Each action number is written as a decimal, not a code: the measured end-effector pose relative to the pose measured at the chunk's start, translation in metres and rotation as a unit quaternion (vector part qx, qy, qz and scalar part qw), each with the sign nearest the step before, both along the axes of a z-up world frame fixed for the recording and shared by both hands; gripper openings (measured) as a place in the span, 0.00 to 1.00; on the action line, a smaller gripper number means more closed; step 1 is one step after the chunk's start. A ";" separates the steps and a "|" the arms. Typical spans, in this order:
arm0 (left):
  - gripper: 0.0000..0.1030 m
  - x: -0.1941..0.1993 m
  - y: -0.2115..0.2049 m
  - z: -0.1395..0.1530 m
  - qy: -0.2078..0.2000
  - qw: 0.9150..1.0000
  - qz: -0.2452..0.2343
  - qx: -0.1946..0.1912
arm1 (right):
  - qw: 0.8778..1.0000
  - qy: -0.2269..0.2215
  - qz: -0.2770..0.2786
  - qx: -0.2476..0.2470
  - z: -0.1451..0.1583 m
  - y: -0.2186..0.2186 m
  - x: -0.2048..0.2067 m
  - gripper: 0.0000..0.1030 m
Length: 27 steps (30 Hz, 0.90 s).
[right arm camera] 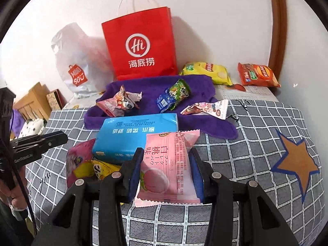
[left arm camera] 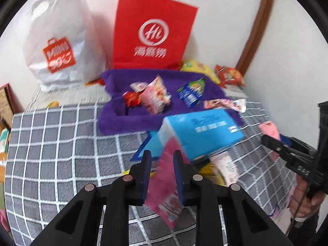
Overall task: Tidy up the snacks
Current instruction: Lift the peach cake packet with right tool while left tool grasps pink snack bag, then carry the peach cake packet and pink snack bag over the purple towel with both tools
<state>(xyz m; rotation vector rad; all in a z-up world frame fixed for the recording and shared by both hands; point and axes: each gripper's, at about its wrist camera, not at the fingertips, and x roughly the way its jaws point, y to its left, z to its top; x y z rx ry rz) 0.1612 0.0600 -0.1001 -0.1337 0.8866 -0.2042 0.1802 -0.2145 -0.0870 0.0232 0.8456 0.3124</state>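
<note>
My left gripper (left arm camera: 162, 157) is shut on a magenta snack packet (left arm camera: 166, 186) and holds it above the checked bedspread (left arm camera: 61, 143). My right gripper (right arm camera: 166, 155) is shut on a pale pink peach snack packet (right arm camera: 172, 164). A purple towel (left arm camera: 127, 121) lies ahead with several small snack packets on it, among them a pink one (left arm camera: 155, 97) and a blue-green one (left arm camera: 191, 91). The towel (right arm camera: 196, 86) also shows in the right wrist view. A blue tissue pack (left arm camera: 203, 131) (right arm camera: 133, 135) lies between the grippers and the towel.
A red paper bag (left arm camera: 151, 30) (right arm camera: 141, 45) and a white plastic bag (left arm camera: 57, 41) stand against the back wall. A yellow chip bag (right arm camera: 207, 70) and an orange chip bag (right arm camera: 256, 75) lie at the back right. A yellow packet (right arm camera: 98, 169) lies by the tissue pack.
</note>
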 end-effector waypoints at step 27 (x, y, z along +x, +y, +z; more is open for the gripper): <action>0.59 0.003 -0.008 -0.052 0.031 0.999 -0.045 0.002 | 0.999 0.043 -0.006 -0.017 -0.042 -0.011 -0.006 0.43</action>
